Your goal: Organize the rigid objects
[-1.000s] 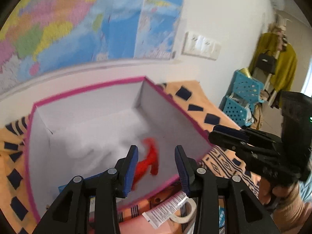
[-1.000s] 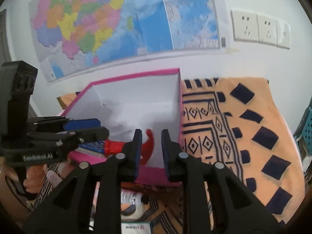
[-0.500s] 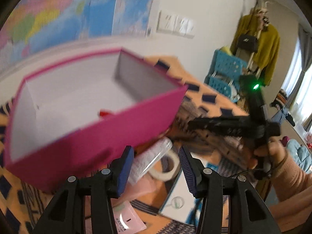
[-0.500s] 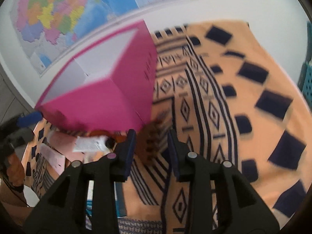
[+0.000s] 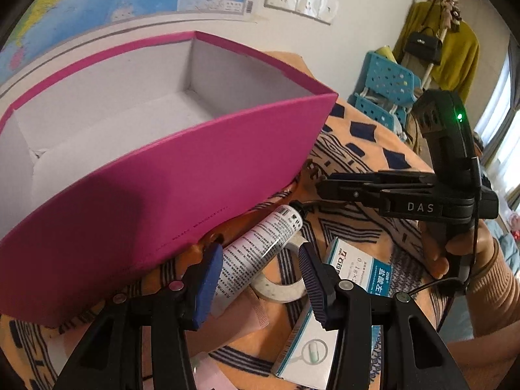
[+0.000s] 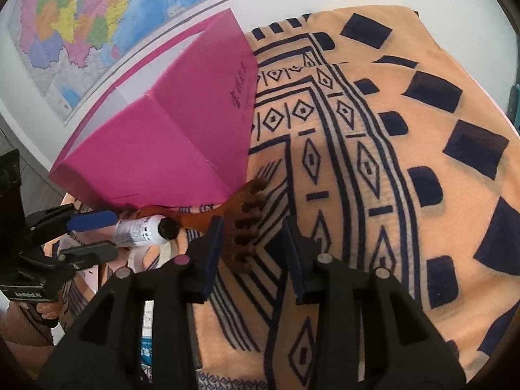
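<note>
A pink box (image 5: 162, 188) with a white inside stands open on the patterned cloth; its outer walls (image 6: 169, 149) fill the left of the right wrist view. In front of it lies a white tube with a black cap (image 5: 260, 240). My left gripper (image 5: 258, 253) is open, one finger on each side of that tube without pressing it. A brown wooden comb (image 6: 247, 237) lies at the box's corner. My right gripper (image 6: 253, 227) hangs just over it, jaws opening, comb between them and untouched. The tube (image 6: 139, 229) and left gripper (image 6: 109, 234) show at the left there.
A tape roll (image 5: 279, 289) lies under the tube, a blue-and-white medicine box (image 5: 357, 269) to its right and another box (image 5: 308, 347) nearer. The right gripper (image 5: 325, 185) and a hand hold the right side. Orange patterned cloth (image 6: 390, 130) spreads to the right.
Both grippers dropped from above the box's inside to the cloth in front of it, and both jaws widened. The red item inside the box is out of sight now.
</note>
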{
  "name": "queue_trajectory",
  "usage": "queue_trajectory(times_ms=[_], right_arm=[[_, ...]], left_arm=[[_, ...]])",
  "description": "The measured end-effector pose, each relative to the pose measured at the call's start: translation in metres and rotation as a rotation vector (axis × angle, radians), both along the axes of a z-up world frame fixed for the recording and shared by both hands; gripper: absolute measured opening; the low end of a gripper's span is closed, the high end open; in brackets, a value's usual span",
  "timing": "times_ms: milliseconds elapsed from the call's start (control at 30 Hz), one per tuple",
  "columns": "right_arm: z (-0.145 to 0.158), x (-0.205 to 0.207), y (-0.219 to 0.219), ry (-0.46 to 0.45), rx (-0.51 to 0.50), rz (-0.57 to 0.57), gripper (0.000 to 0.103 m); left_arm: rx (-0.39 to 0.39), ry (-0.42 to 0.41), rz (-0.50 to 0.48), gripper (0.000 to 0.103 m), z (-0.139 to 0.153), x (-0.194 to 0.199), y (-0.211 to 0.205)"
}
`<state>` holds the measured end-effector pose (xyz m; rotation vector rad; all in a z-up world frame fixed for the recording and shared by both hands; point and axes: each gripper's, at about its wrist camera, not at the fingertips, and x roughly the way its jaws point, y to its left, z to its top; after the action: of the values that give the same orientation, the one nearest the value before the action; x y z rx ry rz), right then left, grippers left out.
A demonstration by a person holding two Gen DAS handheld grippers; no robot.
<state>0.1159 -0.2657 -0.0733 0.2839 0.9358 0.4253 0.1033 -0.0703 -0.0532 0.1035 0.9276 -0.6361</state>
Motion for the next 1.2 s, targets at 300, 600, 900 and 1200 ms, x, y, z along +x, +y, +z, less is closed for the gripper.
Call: queue_trajectory(times_ms=[300, 600, 900, 1200], right_arm=[[-0.001, -0.003, 0.006, -0.014, -0.019, 0.032, 0.019], [0.002, -0.010, -0.004, -0.026, -0.015, 0.012, 0.007], [0.020, -0.022, -0.003, -0.088, -0.019, -0.002, 0.027], [0.011, -0.017, 0.024, -0.055, 0.050, 0.082, 0.028]], left_arm=[[-0.018, 0.040, -0.090, 0.049, -0.003, -0.007, -0.003], [0.002, 0.042, -0.143, 0.049, -0.006, -0.021, -0.005], [-0.042, 0.031, -0.013, 0.049, 0.004, -0.009, 0.023], [-0.051, 0.081, 0.014, 0.049, -0.009, 0.003, 0.016]])
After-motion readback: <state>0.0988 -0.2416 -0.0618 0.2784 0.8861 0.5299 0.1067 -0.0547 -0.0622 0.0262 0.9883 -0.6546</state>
